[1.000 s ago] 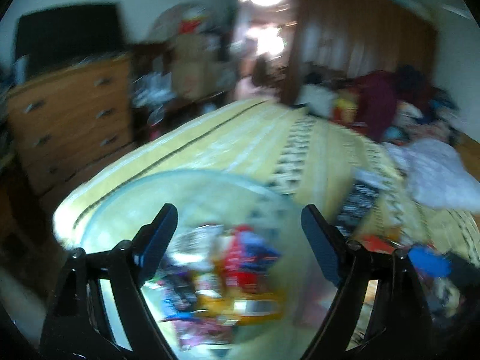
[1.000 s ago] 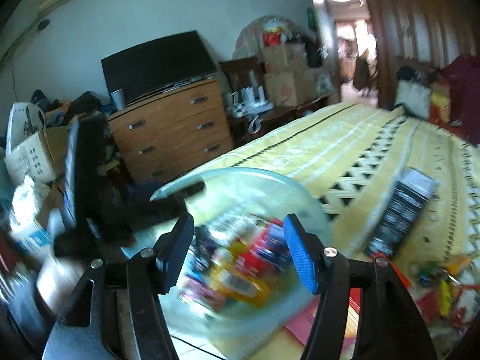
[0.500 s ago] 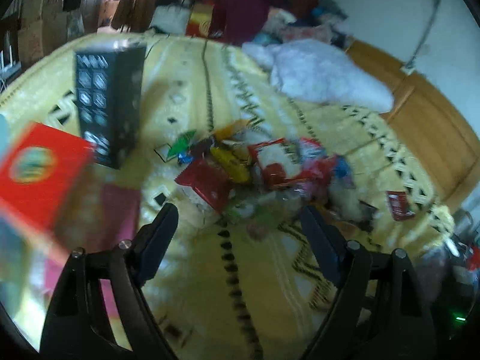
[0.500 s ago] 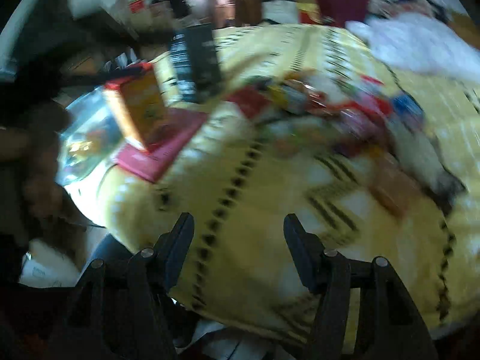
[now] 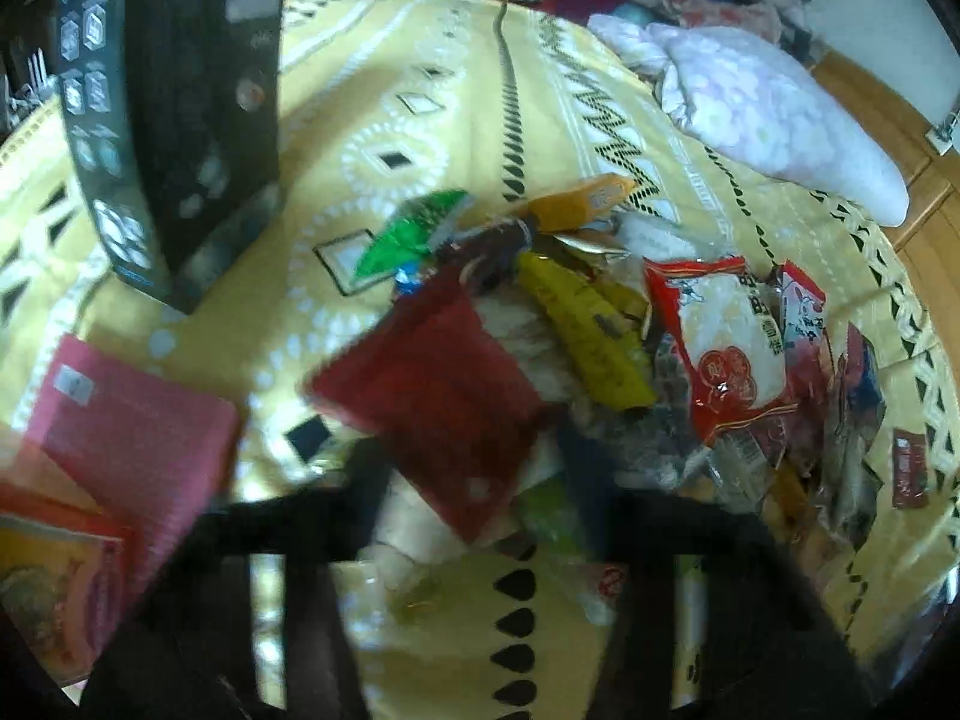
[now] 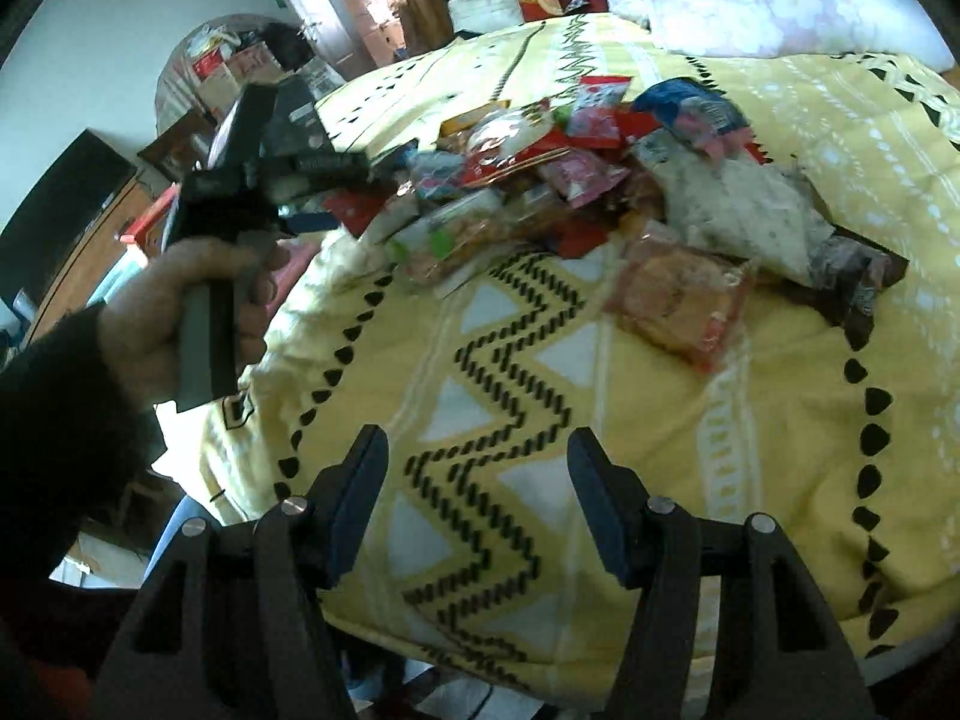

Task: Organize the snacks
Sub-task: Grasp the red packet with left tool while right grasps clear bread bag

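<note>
A heap of snack packets (image 5: 660, 330) lies on the yellow patterned bedspread (image 5: 420, 90). My left gripper (image 5: 474, 462) is down at the heap's near edge, its blurred jaws closing on a red snack packet (image 5: 432, 396) that tilts up between them. In the right wrist view a hand (image 6: 162, 300) holds that left gripper (image 6: 324, 216) at the left end of the snack heap (image 6: 540, 180). My right gripper (image 6: 477, 480) hangs open over bare bedspread (image 6: 510, 360), short of the heap, with nothing between its fingers.
A tall black box (image 5: 180, 120) stands at the left, with a pink box (image 5: 132, 420) and a red-orange box (image 5: 48, 588) nearer. A white flowered pillow (image 5: 768, 114) lies beyond the heap. A clear cookie packet (image 6: 678, 300) sits apart. The bed edge runs below the right gripper.
Both views swung from the clear bowl of snacks to the heap on the bed and dropped closer. The left gripper's fingers, wide apart before, have come together around the red packet.
</note>
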A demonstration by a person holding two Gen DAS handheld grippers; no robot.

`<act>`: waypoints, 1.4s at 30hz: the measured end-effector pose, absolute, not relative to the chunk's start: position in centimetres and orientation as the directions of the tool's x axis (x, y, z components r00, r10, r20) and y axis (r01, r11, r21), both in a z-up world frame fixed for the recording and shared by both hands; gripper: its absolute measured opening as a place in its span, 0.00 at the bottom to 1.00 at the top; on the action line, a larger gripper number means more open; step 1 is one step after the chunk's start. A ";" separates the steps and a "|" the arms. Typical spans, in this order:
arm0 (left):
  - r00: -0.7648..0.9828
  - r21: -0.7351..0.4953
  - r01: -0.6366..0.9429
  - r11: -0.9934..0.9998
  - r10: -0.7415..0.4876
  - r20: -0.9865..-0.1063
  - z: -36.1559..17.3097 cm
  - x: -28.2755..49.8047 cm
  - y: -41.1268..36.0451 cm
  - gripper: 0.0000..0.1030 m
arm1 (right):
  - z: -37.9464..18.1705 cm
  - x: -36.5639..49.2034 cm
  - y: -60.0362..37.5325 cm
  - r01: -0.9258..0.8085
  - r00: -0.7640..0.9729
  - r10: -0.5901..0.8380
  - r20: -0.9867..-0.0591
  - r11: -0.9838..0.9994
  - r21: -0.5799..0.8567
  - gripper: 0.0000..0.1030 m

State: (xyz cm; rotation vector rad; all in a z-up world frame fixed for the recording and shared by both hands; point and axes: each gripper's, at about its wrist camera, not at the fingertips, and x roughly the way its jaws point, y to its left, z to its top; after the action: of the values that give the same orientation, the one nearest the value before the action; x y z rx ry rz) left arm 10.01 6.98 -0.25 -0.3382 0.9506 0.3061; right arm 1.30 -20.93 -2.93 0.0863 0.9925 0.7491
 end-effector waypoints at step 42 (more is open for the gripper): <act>0.454 -0.016 -0.236 0.972 0.096 -0.886 -5.0 5.1 1.0 0.37 | -4.8 7.2 -23.0 -0.405 0.396 0.509 -0.764 0.844 0.352 0.64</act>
State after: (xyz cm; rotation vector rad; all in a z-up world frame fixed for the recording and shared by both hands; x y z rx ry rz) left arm 5.05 0.96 -4.96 -0.1436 1.0816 0.2058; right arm 7.21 -23.01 -4.82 0.1162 1.0085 0.5809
